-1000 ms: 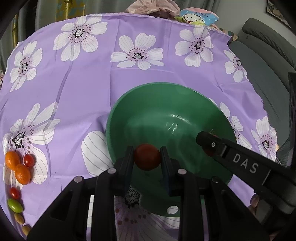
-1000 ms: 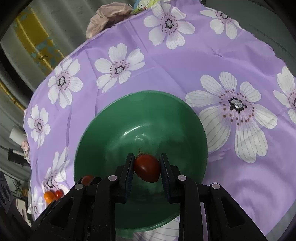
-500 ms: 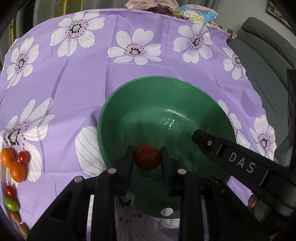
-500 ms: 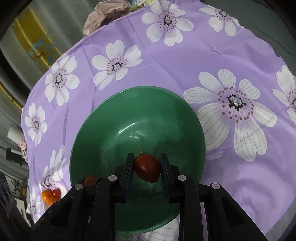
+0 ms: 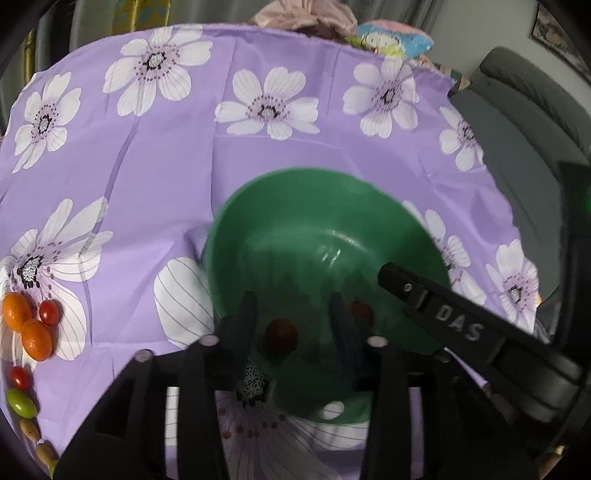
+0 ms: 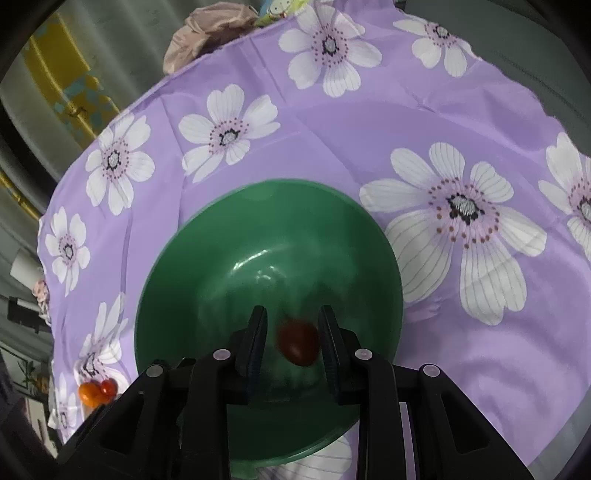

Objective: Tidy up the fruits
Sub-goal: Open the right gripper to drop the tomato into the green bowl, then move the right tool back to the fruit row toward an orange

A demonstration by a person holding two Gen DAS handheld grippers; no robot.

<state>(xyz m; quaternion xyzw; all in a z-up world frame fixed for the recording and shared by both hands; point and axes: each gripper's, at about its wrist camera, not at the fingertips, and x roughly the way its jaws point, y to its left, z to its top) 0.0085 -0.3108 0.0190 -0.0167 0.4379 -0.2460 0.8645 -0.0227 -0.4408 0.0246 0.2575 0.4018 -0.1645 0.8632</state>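
A green bowl [image 5: 295, 221] sits on the purple flowered cloth; it also shows in the right wrist view [image 6: 221, 266]. My left gripper [image 5: 295, 317] is open over the bowl, and a red tomato [image 5: 280, 334] lies blurred between its spread fingers. A second red tomato [image 5: 362, 312] shows to its right, beside the right gripper's arm [image 5: 458, 325]. My right gripper [image 6: 293, 332] is open over the bowl, with a dark red tomato [image 6: 298, 341] loose and blurred between its fingers.
Loose fruit lies at the cloth's left edge: two orange kumquats [image 5: 26, 325], small red tomatoes [image 5: 50, 312], a green fruit [image 5: 21, 402]. A grey sofa [image 5: 535, 122] is at the right. Crumpled fabric [image 6: 210, 33] lies past the far edge.
Both grippers have opened and let go of their tomatoes, which now sit loose and blurred in the bowl. Both views have shifted slightly.
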